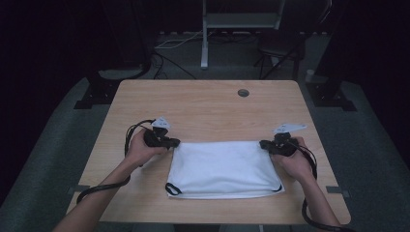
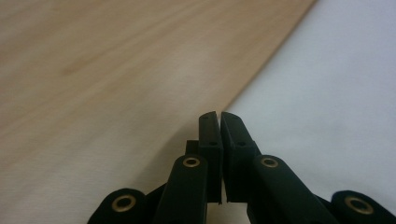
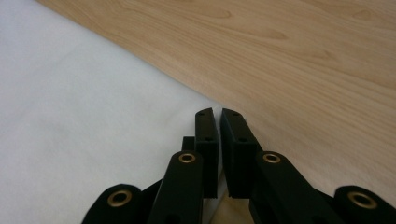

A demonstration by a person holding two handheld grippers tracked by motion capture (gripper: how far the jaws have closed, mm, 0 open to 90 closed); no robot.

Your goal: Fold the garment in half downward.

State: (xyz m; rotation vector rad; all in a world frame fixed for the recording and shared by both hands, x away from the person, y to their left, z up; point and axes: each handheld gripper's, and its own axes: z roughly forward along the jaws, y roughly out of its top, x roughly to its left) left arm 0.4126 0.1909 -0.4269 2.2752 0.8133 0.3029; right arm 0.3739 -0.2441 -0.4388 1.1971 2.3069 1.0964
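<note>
A white cloth bag (image 1: 222, 166) with black cord loops at its near corners lies flat on the wooden table (image 1: 208, 106). My left gripper (image 1: 175, 143) is at the bag's far left corner. In the left gripper view the gripper (image 2: 219, 115) has its jaws pressed together at the edge of the white cloth (image 2: 327, 93), a sliver of which shows between them. My right gripper (image 1: 262, 144) is at the far right corner. In the right gripper view the gripper (image 3: 218, 112) is likewise shut where the cloth (image 3: 84, 107) meets the wood (image 3: 303, 60).
A round cable hole (image 1: 243, 92) sits near the table's far edge. Beyond the table, on the dark floor, are a white stand (image 1: 205, 48), chair legs (image 1: 280, 53) and cables. Bare wood lies between the bag and the far edge.
</note>
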